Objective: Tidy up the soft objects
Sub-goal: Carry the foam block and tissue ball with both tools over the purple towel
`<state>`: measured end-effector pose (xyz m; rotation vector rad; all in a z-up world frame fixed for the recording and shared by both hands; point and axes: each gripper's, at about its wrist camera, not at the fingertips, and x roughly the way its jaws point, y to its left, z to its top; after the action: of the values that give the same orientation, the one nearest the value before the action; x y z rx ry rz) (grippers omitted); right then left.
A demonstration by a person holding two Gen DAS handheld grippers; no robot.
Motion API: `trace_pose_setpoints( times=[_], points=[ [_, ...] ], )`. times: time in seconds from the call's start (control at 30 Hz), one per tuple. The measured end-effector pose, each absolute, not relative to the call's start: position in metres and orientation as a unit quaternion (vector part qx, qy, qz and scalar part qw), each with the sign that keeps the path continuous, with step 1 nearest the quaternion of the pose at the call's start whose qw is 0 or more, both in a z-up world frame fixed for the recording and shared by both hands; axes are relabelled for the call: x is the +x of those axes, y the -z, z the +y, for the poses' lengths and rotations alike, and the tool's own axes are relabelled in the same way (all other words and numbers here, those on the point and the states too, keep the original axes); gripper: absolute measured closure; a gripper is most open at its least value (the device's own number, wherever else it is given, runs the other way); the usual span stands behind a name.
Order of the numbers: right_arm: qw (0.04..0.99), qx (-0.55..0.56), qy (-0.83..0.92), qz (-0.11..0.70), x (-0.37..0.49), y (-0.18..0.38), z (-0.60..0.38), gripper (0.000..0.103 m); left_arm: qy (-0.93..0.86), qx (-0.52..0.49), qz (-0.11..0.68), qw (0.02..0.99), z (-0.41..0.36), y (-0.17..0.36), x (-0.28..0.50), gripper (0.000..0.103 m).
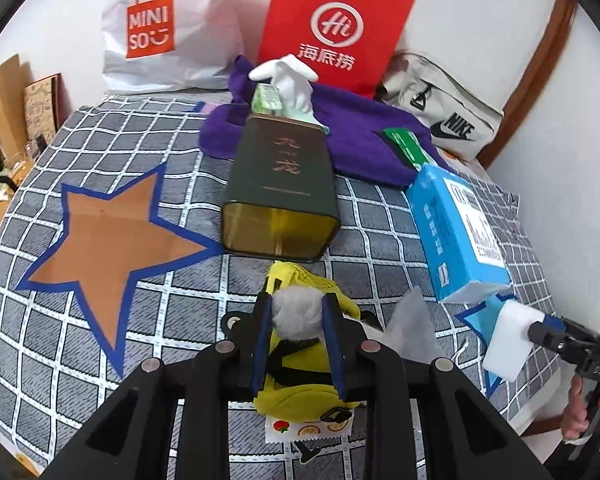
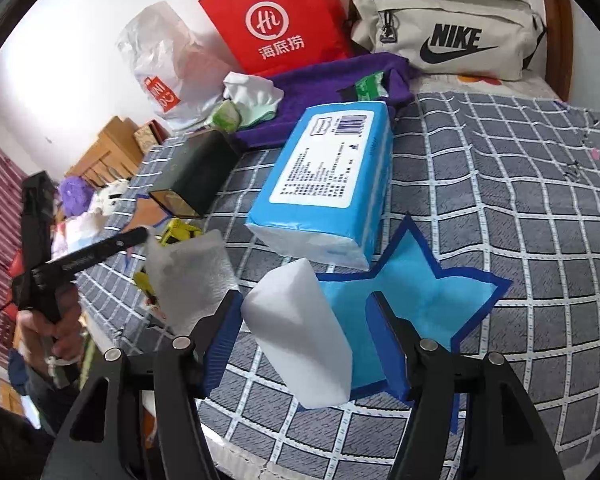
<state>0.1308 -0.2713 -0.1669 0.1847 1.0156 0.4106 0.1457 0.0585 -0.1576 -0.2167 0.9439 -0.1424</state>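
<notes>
Two soft things occupy us: a white cotton ball (image 1: 298,314), low in the frame's centre, pinched in our left claw (image 1: 299,320) above a yellow mesh bag (image 1: 304,360), and a white sponge block (image 2: 300,336) standing loose between our right claw's (image 2: 304,320) wide jaws, on a blue star (image 2: 420,304) on the checked bed cover (image 2: 500,184).
</notes>
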Motion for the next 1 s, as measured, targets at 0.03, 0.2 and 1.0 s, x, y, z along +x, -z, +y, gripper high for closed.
trace_pose_setpoints(
  times=[0.03,0.2,1.0],
  points=[
    [0.851,0.087,-0.191,0.480,0.132,0.167,-0.271,0.040,0.067,-0.105,0.452,0.883,0.059,0.156,0.145,0.079],
    [0.855,0.089,-0.186,0.477,0.149,0.166,-0.270,0.040,0.064,-0.107,0.449,0.885,0.062,0.152,0.142,0.079],
    [0.833,-0.017,-0.197,0.516,0.134,0.205,-0.203,0.053,0.058,-0.123,0.439,0.888,0.075,0.145,0.137,0.078]
  ],
)
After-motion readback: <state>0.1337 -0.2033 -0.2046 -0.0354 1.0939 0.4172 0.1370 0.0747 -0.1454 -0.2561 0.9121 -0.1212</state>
